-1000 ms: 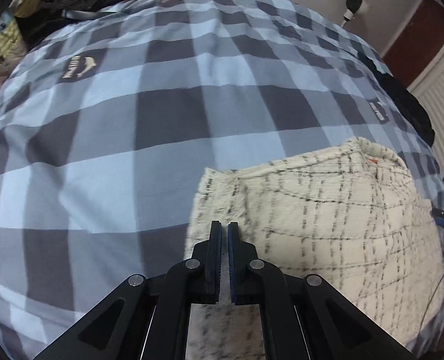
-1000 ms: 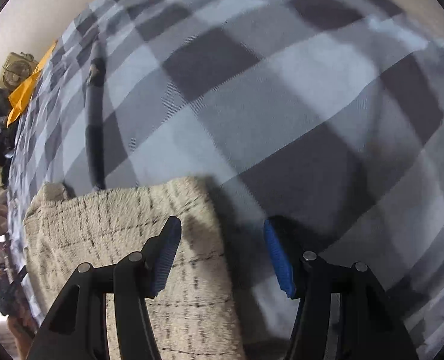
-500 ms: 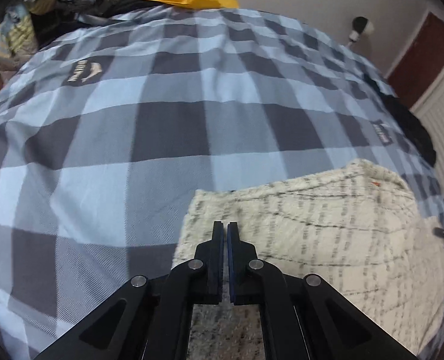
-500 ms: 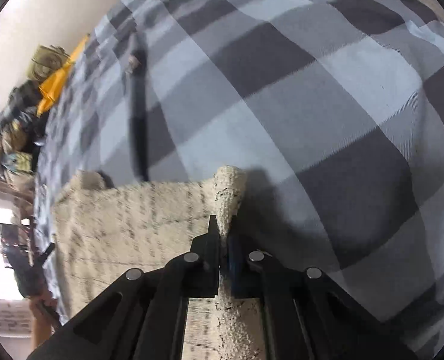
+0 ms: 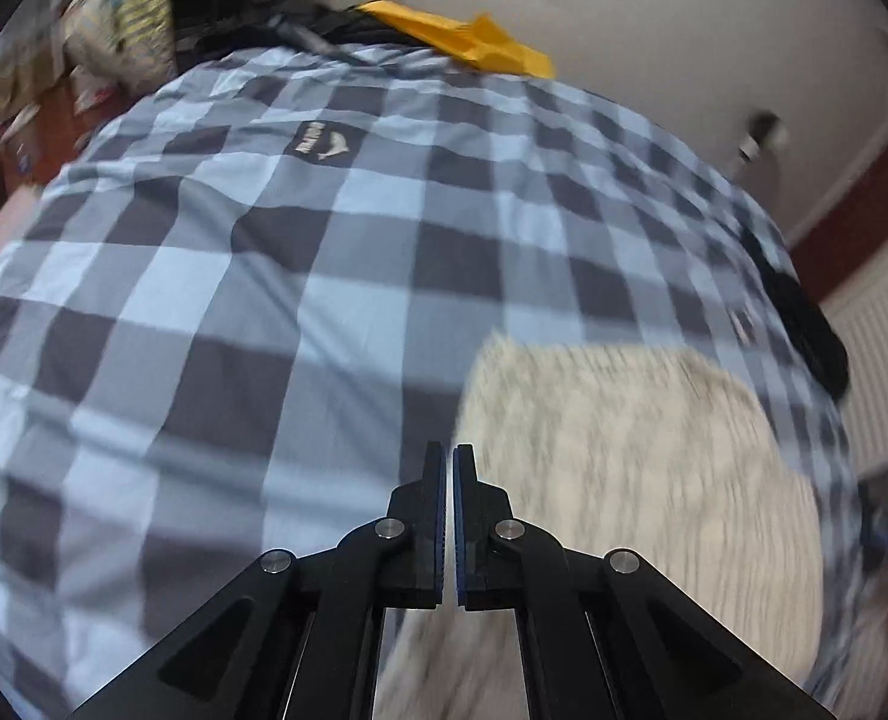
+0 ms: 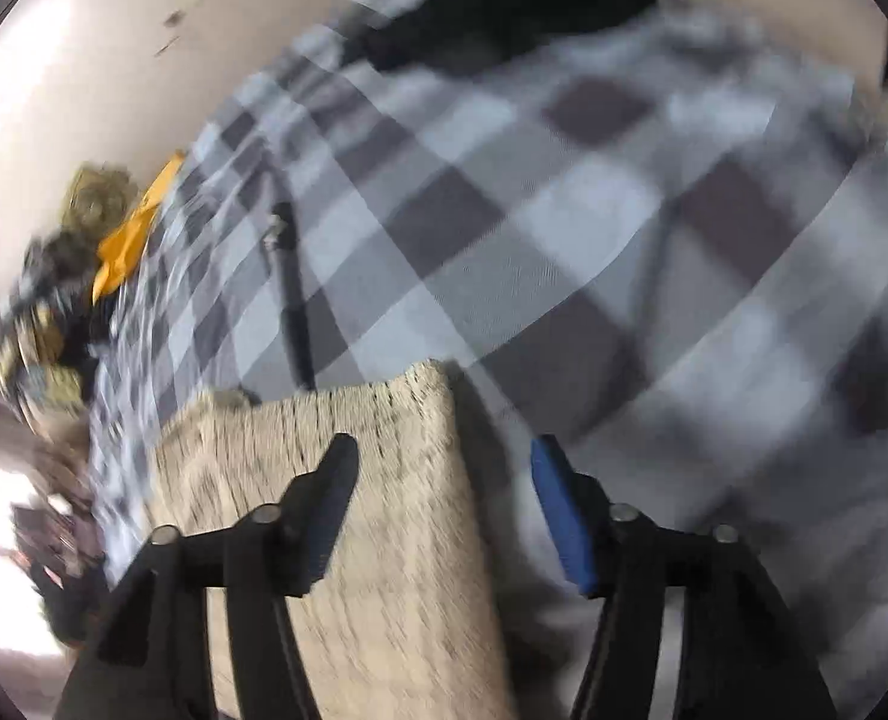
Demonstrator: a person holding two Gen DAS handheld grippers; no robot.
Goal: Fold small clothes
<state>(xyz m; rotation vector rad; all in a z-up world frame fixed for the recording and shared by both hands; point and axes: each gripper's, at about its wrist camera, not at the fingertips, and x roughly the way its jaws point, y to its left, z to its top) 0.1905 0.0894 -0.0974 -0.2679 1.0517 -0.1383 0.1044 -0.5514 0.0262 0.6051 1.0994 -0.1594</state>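
Where the checked bedcover (image 5: 216,312) spreads at the left, we see a dark logo patch (image 5: 323,144) whose writing is too blurred to read. Our left hand-held gripper (image 5: 449,462) has its jaws together on nothing, now above the cover just left of the cream garment (image 5: 624,456), no longer over it. The garment lies flat on the bed. Our right hand-held gripper (image 6: 444,468) is opening; it has released the pinched corner, whose edge (image 6: 438,420) lies between the jaws, untouched.

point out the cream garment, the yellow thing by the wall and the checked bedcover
cream garment (image 6: 384,480), right wrist view, its top surface
yellow thing (image 5: 480,42), left wrist view, its middle
checked bedcover (image 5: 252,276), left wrist view, a bare patch
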